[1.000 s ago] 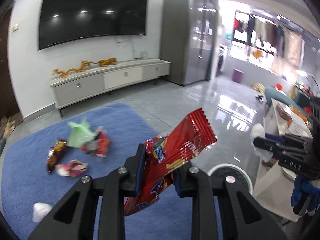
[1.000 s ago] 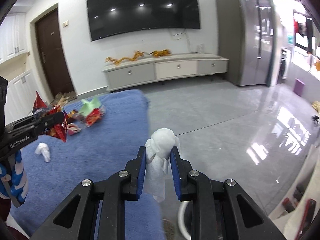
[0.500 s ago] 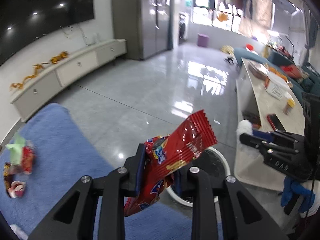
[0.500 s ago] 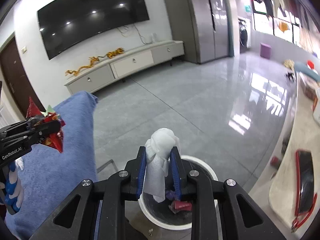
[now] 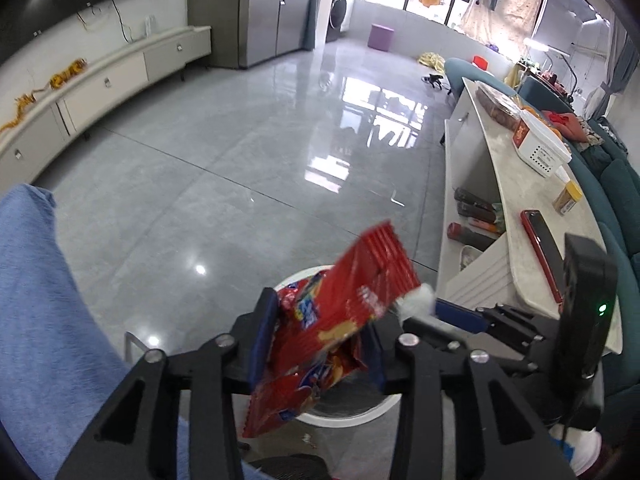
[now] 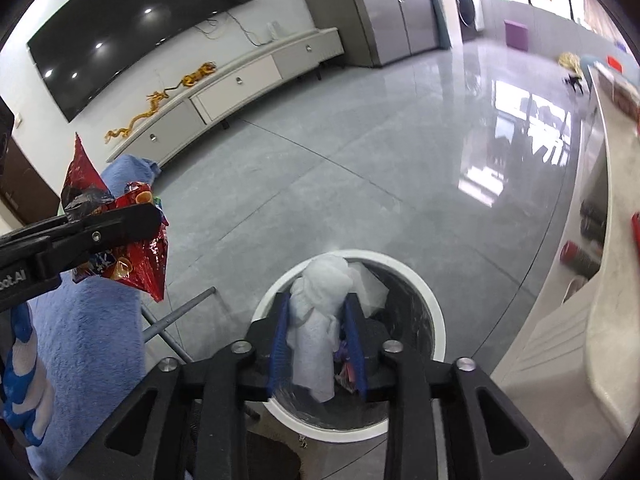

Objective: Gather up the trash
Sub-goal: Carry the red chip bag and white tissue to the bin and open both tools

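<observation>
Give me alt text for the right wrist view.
The right gripper, its jaws opening, has a crumpled white tissue between them directly over the white-rimmed trash bin. At left, the left gripper carries a red snack wrapper above the blue rug.

Snack wrapper (image 5: 340, 320) between left gripper (image 5: 316, 336) pads: glossy red, blue-white logo, yellow-orange print. Tissue (image 6: 320, 320) between right gripper (image 6: 318, 336) pads: white. Pads blue, frames black. Bin (image 6: 432, 316) below tips: white rim, dark inside. Rug (image 5: 40, 300) leftward: blue. Floor (image 5: 240, 140): grey, glossy.
</observation>
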`<action>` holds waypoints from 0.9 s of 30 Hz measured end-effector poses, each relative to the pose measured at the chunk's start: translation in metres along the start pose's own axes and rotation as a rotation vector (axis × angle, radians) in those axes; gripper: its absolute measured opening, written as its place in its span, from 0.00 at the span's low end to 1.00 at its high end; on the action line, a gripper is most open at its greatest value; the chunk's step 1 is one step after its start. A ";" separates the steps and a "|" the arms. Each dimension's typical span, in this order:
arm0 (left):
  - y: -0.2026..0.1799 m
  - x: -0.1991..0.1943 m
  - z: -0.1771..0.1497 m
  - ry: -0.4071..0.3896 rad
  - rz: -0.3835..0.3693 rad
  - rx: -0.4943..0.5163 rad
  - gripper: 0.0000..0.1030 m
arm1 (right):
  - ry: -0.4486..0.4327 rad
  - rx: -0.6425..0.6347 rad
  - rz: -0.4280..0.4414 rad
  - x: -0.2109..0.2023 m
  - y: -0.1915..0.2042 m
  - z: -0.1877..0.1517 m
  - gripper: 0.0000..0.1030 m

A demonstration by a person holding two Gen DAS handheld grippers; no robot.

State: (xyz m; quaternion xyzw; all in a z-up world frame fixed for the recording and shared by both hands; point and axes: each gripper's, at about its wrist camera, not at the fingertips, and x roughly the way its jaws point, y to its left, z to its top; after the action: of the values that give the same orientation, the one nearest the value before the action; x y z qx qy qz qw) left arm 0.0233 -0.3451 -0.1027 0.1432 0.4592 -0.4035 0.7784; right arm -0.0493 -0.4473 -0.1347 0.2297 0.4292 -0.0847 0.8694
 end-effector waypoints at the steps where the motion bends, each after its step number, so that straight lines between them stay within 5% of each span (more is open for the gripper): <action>1: 0.001 0.001 0.000 0.002 -0.005 -0.003 0.48 | 0.004 0.012 -0.002 0.003 -0.005 -0.001 0.42; 13: -0.003 0.003 0.000 0.005 -0.025 -0.018 0.50 | 0.028 0.046 -0.014 0.003 -0.014 -0.007 0.46; 23: 0.005 -0.031 -0.012 -0.050 -0.004 -0.031 0.50 | -0.021 0.034 -0.041 -0.020 -0.003 -0.005 0.48; 27: 0.011 -0.051 -0.021 -0.088 0.000 -0.049 0.58 | -0.046 0.020 -0.049 -0.033 0.004 -0.006 0.49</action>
State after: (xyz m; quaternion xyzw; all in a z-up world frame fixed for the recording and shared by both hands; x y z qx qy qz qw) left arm 0.0067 -0.3001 -0.0727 0.1059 0.4343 -0.3981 0.8011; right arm -0.0722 -0.4425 -0.1101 0.2258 0.4138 -0.1158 0.8743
